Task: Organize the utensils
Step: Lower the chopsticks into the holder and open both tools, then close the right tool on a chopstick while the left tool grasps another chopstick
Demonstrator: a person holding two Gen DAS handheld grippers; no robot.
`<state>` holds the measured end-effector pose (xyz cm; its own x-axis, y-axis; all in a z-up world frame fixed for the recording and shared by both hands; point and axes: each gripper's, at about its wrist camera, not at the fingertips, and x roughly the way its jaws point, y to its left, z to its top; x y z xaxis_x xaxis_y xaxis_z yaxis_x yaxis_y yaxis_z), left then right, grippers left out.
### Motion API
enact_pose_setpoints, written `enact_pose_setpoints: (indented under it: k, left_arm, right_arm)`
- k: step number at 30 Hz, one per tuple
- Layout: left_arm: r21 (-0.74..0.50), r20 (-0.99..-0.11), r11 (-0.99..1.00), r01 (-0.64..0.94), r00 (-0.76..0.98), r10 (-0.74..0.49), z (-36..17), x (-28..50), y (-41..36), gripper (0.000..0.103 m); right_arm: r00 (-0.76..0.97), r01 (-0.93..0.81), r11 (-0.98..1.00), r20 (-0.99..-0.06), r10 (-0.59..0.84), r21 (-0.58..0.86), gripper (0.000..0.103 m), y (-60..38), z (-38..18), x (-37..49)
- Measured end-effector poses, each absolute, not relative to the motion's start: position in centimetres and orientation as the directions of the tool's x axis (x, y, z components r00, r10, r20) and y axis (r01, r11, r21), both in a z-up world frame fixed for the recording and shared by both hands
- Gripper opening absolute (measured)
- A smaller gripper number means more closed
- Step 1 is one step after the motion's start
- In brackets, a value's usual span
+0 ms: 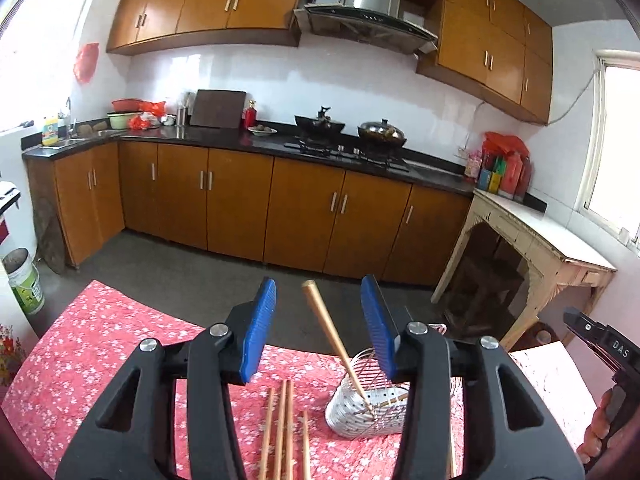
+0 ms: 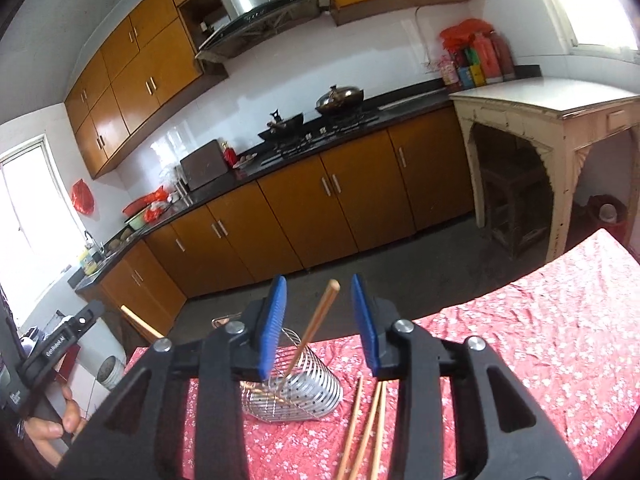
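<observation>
Chopsticks [image 1: 282, 428] lay loose in a near row on the red floral tablecloth [image 1: 100, 352], just left of a perforated metal utensil holder [image 1: 360, 412]; seen from the right wrist as a fanned bundle [image 2: 368, 432] at the holder's right. Left gripper [image 1: 318, 328] stood with jaws apart, blue pads clear of everything. One chopstick [image 1: 334, 340] rose between those pads, untouched, lower tip resting inside the holder, upper end leaning far and left. Right gripper [image 2: 318, 320] likewise parted, pads gripping nothing. A second chopstick [image 2: 314, 328] leaned between them, tip down in the same holder [image 2: 296, 392], top tilted right. Judged reason for the lean: each stick apparently dropped tip first, propped by rim and wire side. Holder sat near the table's far edge, within reach of both tools. Part of the task apparently complete, with two sticks binned and several left flat on the cloth. Hand [image 2: 52, 428] on the other tool's grip visible at the lower left of the right wrist view.
</observation>
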<state>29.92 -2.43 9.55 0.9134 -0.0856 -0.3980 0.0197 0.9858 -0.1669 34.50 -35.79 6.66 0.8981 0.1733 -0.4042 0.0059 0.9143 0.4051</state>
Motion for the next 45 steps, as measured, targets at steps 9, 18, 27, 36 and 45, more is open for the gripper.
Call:
enact_pose_setpoints:
  k: [9, 18, 27, 36, 45]
  left_arm:
    - [-0.107, -0.454, 0.993, -0.038, 0.891, -0.015, 5.6, 25.5, 1.5, 0.046]
    - [-0.073, -0.632, 0.996, -0.047, 0.775, -0.01, -3.9, 23.7, 3.5, 0.045]
    - [-0.097, -0.693, 0.995, 0.036, 0.715, -0.093, -8.5, 21.8, 3.3, 0.044]
    - [-0.088, -0.732, 0.986, 0.142, 0.663, -0.16, -10.6, 21.5, 0.5, 0.031]
    - [-0.046, -0.771, 0.985, 0.166, 0.622, -0.14, -12.1, 22.5, -1.6, 0.019]
  right_arm:
    - [0.855, 0.09, 0.929, -0.506, 0.113, 0.359, 0.036, -37.0, 1.3, 29.5]
    - [0.664, 0.136, 0.953, -0.739, 0.115, 0.271, 0.03, -34.9, -10.0, 28.2]
    - [0.618, 0.125, 0.986, -0.786, 0.009, 0.109, 0.011, -32.2, -13.5, 27.0]
    - [0.614, 0.246, 0.96, -0.788, -0.044, 0.137, 0.008, -35.3, -13.8, 26.6]
    - [0.621, 0.228, 0.966, -0.782, -0.05, 0.12, 0.008, -34.9, -13.9, 26.7]
